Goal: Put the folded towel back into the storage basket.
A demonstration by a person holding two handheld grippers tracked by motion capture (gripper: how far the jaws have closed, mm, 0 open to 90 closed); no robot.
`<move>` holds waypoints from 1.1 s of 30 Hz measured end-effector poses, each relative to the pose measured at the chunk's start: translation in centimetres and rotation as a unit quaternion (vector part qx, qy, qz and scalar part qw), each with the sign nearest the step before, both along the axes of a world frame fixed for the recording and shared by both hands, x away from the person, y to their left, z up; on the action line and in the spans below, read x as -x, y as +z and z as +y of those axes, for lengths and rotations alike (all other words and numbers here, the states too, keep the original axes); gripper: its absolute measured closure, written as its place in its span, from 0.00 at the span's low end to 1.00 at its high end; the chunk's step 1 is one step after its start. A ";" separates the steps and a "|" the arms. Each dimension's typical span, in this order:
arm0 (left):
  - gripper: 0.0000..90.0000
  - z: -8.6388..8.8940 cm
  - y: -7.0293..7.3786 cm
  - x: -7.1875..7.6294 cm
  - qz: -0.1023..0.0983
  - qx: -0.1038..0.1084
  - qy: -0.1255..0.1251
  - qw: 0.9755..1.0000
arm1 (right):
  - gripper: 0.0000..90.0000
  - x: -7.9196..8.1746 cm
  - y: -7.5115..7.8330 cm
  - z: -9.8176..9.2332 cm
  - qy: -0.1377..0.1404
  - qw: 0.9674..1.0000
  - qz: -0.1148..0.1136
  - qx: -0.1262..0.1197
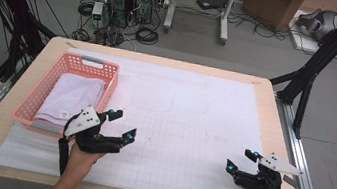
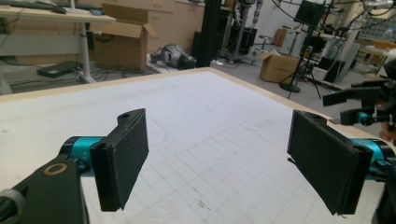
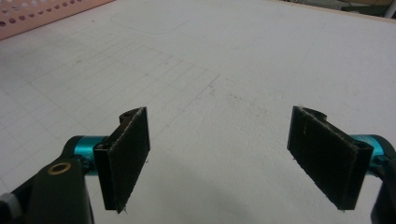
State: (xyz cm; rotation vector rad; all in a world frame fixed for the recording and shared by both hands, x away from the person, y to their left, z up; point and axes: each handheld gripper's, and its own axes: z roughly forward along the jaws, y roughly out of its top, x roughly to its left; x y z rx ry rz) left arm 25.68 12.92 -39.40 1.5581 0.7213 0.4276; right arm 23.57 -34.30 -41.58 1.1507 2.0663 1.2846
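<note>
The folded lavender towel (image 1: pixel 75 95) lies in the pink basket (image 1: pixel 46 89), at ten o'clock on the table (image 1: pixel 258 88). Soft, light (pinch a folded edge). Both left tongs (image 1: pixel 119 123) and right tongs (image 1: pixel 240 161) gape, empty.

Both grippers were black: the left gripper (image 1: pixel 121 124) and right gripper (image 1: pixel 240 160) each carried a grey three-cornered plate, teal-blue fittings (a brass-ringed screw too) and rough dark pads (image 2: pixel 122 158).

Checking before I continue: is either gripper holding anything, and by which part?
Nothing is held. The left gripper and right gripper both stand open and empty over the mat.
</note>
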 end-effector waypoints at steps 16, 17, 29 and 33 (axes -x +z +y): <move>0.25 -2.6 -2.7 0.3 0.019 -0.039 -0.035 0.998 | 0.22 0.8 0.1 -0.4 -0.003 1.000 -0.018 0.003; 0.25 -2.6 -2.8 0.3 0.020 -0.040 -0.035 0.998 | 0.22 0.9 0.1 -0.4 -0.003 1.000 -0.020 0.003; 0.25 -2.6 -2.9 0.4 0.024 -0.037 -0.033 0.998 | 0.22 1.1 0.2 -0.2 -0.002 1.000 -0.018 0.003; 0.25 -2.5 -3.0 0.4 0.026 -0.036 -0.032 0.998 | 0.22 1.0 0.2 -0.1 -0.001 1.000 -0.018 0.003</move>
